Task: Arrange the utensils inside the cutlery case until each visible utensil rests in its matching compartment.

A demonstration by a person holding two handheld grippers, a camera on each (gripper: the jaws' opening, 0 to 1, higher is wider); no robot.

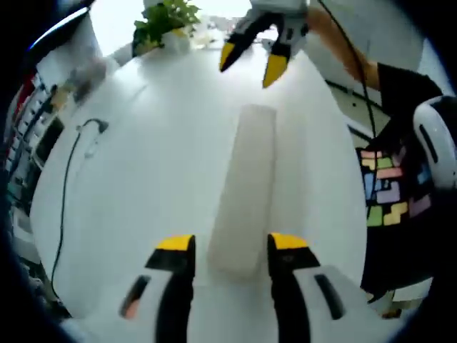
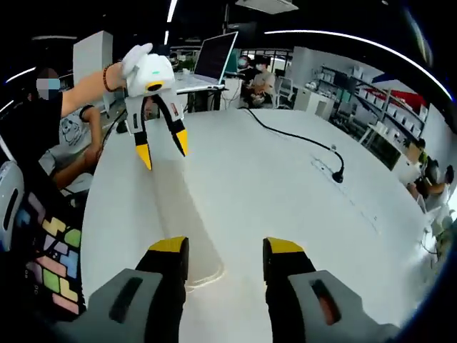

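White cutlery case (image 1: 246,193) between open left gripper (image 1: 230,245)

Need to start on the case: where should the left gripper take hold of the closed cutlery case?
Probably its near end. The cutlery case lies long and narrow, pointing away between the open left gripper jaws, so come straight forward and close across its narrow width.

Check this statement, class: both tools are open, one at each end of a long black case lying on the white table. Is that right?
Not quite. The case is pale, whitish, not black, as the left gripper view shows. The rest holds: the left tool and the right tool are open, one at each end of it, on the white table.
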